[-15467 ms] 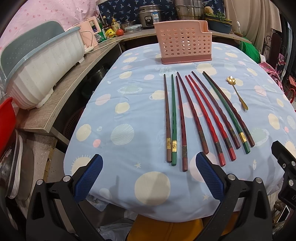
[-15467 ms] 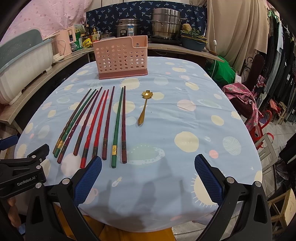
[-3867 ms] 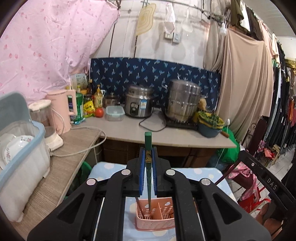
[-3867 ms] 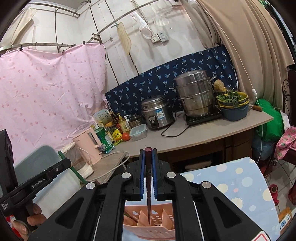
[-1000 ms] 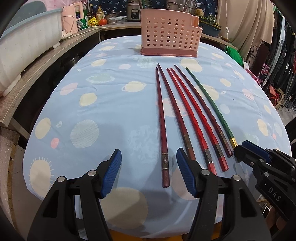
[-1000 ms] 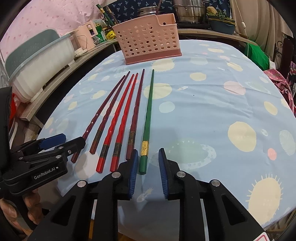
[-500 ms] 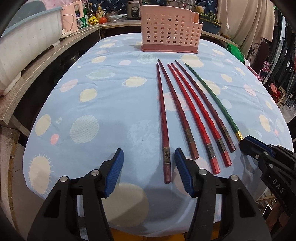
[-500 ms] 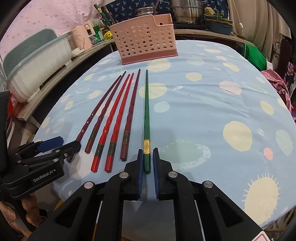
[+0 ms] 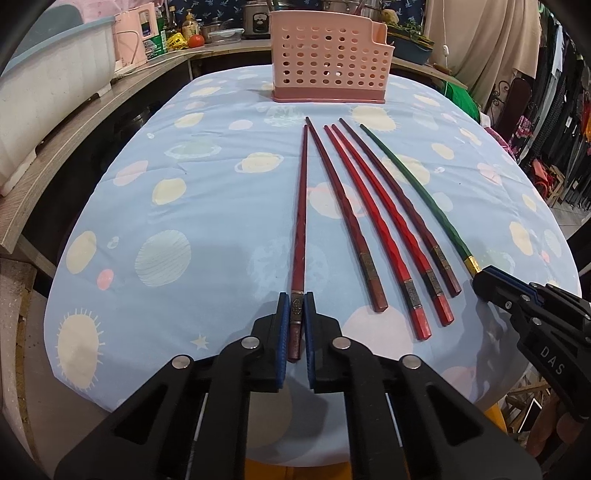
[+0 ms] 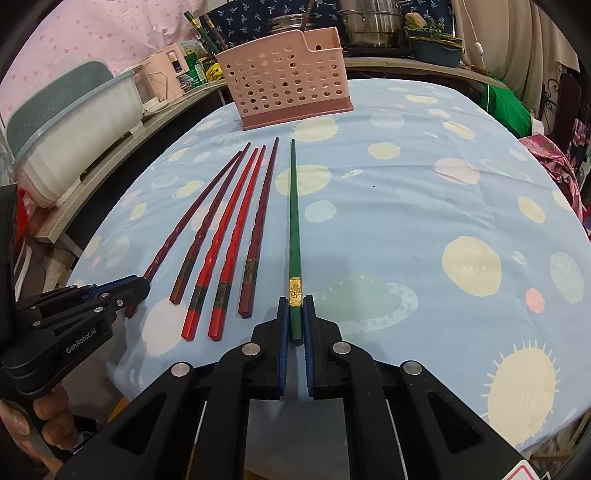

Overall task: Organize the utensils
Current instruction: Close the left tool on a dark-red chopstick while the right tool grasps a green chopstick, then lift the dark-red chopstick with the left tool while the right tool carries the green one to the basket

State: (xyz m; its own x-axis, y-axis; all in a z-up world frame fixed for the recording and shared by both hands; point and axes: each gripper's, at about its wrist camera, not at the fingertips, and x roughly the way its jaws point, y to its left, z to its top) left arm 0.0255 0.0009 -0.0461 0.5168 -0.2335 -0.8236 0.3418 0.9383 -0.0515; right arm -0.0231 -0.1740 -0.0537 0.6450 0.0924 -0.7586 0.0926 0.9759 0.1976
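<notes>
Several chopsticks lie side by side on the blue planet-print tablecloth [image 9: 184,206]. My left gripper [image 9: 295,317] has its jaws closing, and the blue pads press the thick end of the leftmost dark red chopstick [image 9: 301,206]. My right gripper [image 10: 295,321] is shut on the thick end of the green chopstick [image 10: 294,221], which still rests on the cloth. Each gripper shows in the other's view, the left gripper [image 10: 136,291] and the right gripper [image 9: 491,280]. Between them lie more red chopsticks [image 9: 373,221]. The pink perforated basket [image 9: 328,55] stands at the far end, with chopsticks [image 10: 199,29] sticking out of it.
A white dish rack [image 9: 48,85] sits on the wooden counter [image 9: 74,125] to the left. Pots and bottles stand behind the basket. A person's hand [image 10: 51,417] holds the left gripper. The table's near edge is just under both grippers; a green bag [image 10: 506,107] is at the far right.
The left jaws went from wide apart to closed on the dark red chopstick's end. The right jaws narrowed onto the green chopstick. Neither hand has shifted.
</notes>
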